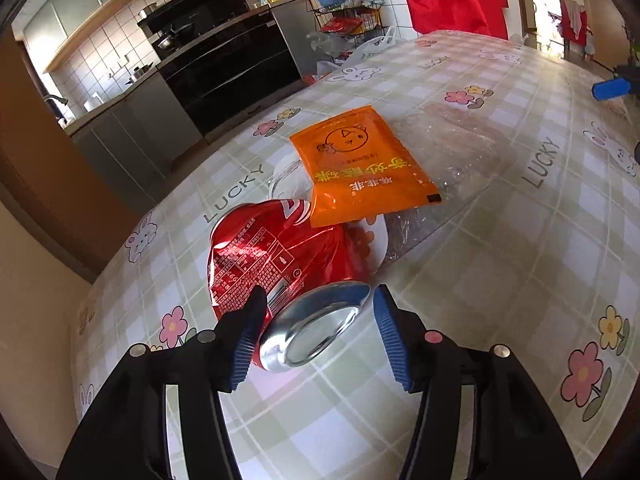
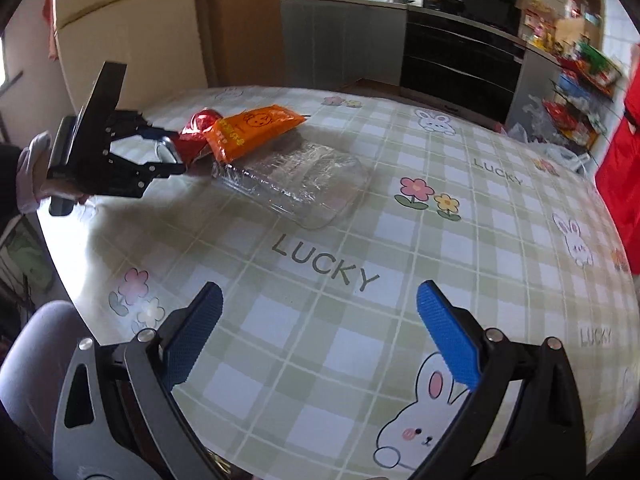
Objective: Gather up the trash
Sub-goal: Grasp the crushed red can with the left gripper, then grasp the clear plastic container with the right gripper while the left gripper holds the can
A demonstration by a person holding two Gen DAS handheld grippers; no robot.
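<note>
Three pieces of trash lie bunched together on the counter [image 2: 328,320], which wears a checked cloth with rabbits and flowers, and we take them from biggest to smallest.

Biggest is the clear plastic tray [image 2: 304,184], lying flat near the middle of the counter. We judge it very light, thin and springy, likely to crackle and buckle under a pinch, and slick on its broad faces. Its raised rim is the place to take hold, at the edge facing away from the pile.

Next comes the crushed red can [image 1: 276,252], on its side at the tray's near end. We expect it to be light and stiff along its creases, with smooth metal that may slide between pads. Across the silver end rim, or the dented waist behind it, looks the firmest bite.

Smallest is the orange snack packet [image 1: 360,164], resting partly on the can and partly on the tray. It seems limp, glossy and almost weightless; a pinch at a sealed edge should do.

Our left claw [image 1: 318,330] stands half open astride the can's silver end, one pad touching the red side, the other just clear of the rim, so nothing is gripped yet. Our right claw [image 2: 320,336] hangs wide and empty over bare cloth, well apart from the pile.
</note>
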